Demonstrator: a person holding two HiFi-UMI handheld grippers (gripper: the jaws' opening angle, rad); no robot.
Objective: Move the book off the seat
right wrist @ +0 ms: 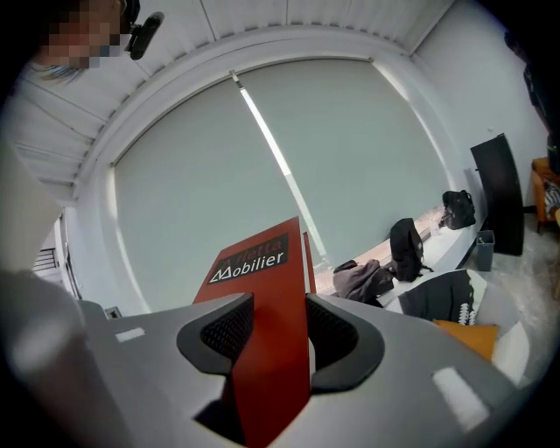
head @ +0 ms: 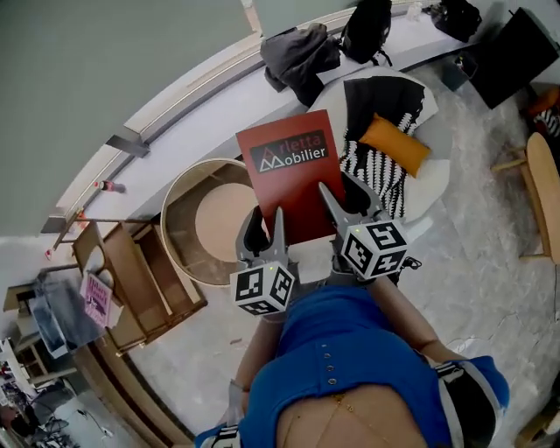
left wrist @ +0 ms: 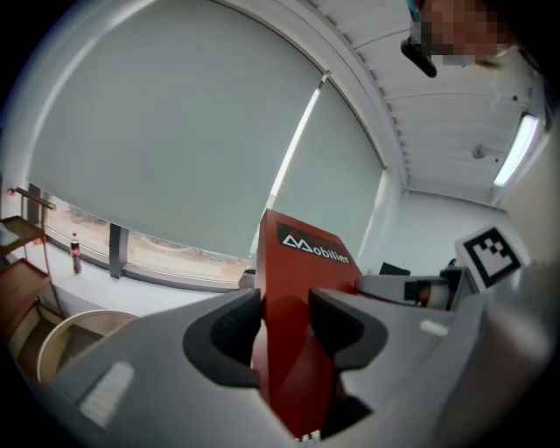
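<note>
A red book (head: 293,171) printed "Mobilier" hangs in the air, tilted up, with both grippers on its near edge. My left gripper (head: 262,229) is shut on the book's lower left corner, my right gripper (head: 347,199) on its lower right. In the left gripper view the book (left wrist: 302,289) stands edge-on between the pads of the gripper (left wrist: 284,328). In the right gripper view the red cover (right wrist: 262,297) fills the gap of the gripper (right wrist: 278,328). The white round seat (head: 437,175) lies behind and to the right, carrying a black-and-white throw (head: 385,114) and an orange cushion (head: 395,144).
A round wooden tub (head: 214,219) stands left of the book, with an open wooden shelf unit (head: 131,271) beside it. A grey bag (head: 297,52) and a black backpack (head: 367,26) sit on the long window ledge. A wooden chair (head: 538,192) is at the right edge.
</note>
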